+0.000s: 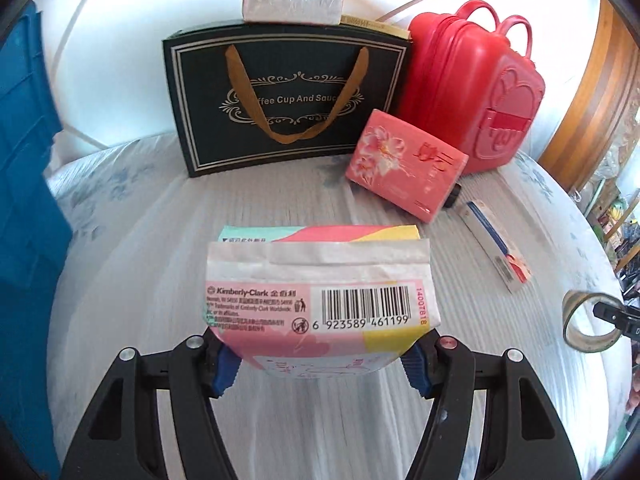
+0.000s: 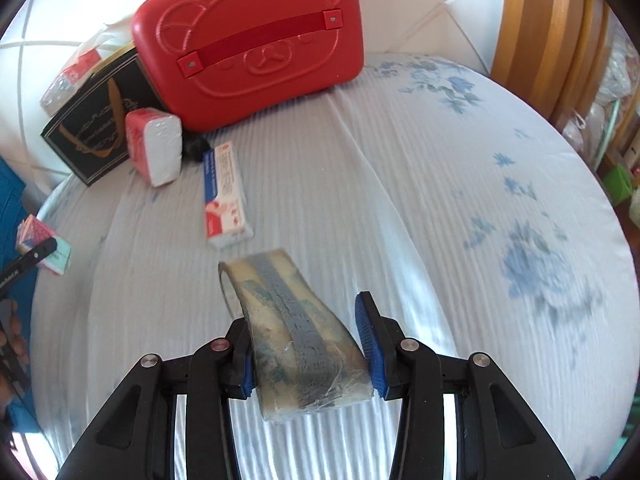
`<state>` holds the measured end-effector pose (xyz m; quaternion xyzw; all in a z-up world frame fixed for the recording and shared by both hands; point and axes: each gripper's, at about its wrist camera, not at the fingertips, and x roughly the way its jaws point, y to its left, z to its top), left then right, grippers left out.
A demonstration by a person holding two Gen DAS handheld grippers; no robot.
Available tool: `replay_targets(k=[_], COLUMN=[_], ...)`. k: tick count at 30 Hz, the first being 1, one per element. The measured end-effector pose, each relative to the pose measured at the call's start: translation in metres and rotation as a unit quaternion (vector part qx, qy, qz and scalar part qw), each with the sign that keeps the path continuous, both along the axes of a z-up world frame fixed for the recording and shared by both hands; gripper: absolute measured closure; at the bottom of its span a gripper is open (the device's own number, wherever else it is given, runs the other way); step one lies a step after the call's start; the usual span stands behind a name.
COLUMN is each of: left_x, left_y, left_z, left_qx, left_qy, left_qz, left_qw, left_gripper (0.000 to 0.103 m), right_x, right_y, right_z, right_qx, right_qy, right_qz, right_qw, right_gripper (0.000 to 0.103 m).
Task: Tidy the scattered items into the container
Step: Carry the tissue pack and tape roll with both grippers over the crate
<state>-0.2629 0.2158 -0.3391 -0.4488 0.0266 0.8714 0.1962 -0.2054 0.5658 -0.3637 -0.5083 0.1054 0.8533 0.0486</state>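
1. A bed covered by a white ribbed sheet [image 2: 400, 184] printed with blue flowers fills both views; a white quilted headboard [image 1: 120, 60] rises behind it and a wooden frame [image 2: 548, 20] stands at the right edge.
2. Nearest in the left wrist view, the left gripper [image 1: 320, 360] is clamped on a pastel tissue pack [image 1: 320, 280], its blue pads pressing both sides of the pack's near end; the barcode faces up.
3. Nearest in the right wrist view, the right gripper [image 2: 310, 350] holds a roll of tape [image 2: 296, 332] between its blue pads; the roll stands on edge, lifted above the sheet; whether both pads touch it I cannot tell for certain, since a sliver of gap shows at the right pad.
4. Further out, a long white box [image 2: 226, 196] with red and blue print lies flat on the sheet.
5. Beyond it, a pink tissue pack [image 1: 404, 164] leans against the red bear-faced case [image 2: 252, 44].
6. Beside the case stands a black gift bag [image 1: 288, 100] with gold ribbon handles; another wrapped tissue pack [image 1: 294, 0] rests on its top.
7. A blue crate [image 1: 24, 200] sits at the far left, just beside the bed.
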Motion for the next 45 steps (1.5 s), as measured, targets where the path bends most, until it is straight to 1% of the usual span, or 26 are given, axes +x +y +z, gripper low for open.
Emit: replay_targets(k=[6,12,15,17,22,27,35,41,45], left_x=[0.047,0.091,0.112,0.125,0.159,0.187,0.222,0.235,0.233], left_y=[-0.006,-0.016,-0.023,-0.028,-0.035,-0.042,-0.062,-0.078,-0.095], left_z=[0.033,0.071,0.094,0.11,0.146,0.179,0.235,0.259,0.273], left_qx=[-0.01,-0.009,-0.005,0.001,0.015,0.026,0.05,0.046,0.041], left_qy=[-0.008,-0.005,0.006,0.004,0.023,0.038,0.082,0.107,0.124], left_qz=[-0.015,-0.03,-0.039,-0.041,-0.059,-0.068,-0.072,-0.071,-0.059], left_qw=[0.9998,0.9995,0.9992,0.9991,0.9979,0.9966,0.9927,0.9906,0.9896], left_gripper=[0.038,0.038,0.038,0.038,0.038,0.038,0.038,0.038,0.038], right_x=[0.048,0.091,0.111,0.123,0.154,0.18,0.214,0.23,0.235], right_y=[-0.017,-0.029,-0.038,-0.045,-0.066,-0.088,-0.106,-0.115,-0.118], right_z=[0.028,0.066,0.093,0.112,0.161,0.199,0.239,0.257,0.268], right_qx=[-0.002,-0.014,-0.016,-0.017,-0.02,-0.02,-0.02,-0.023,-0.029], right_qy=[-0.012,-0.006,0.011,0.02,0.056,0.085,0.119,0.142,0.155], right_qz=[0.013,0.004,0.0,0.001,0.002,0.01,0.019,0.021,0.023], right_qw=[1.0,1.0,1.0,1.0,0.998,0.996,0.992,0.989,0.987], right_gripper=[0.063,0.063,0.063,0.063,0.063,0.063,0.063,0.063,0.063])
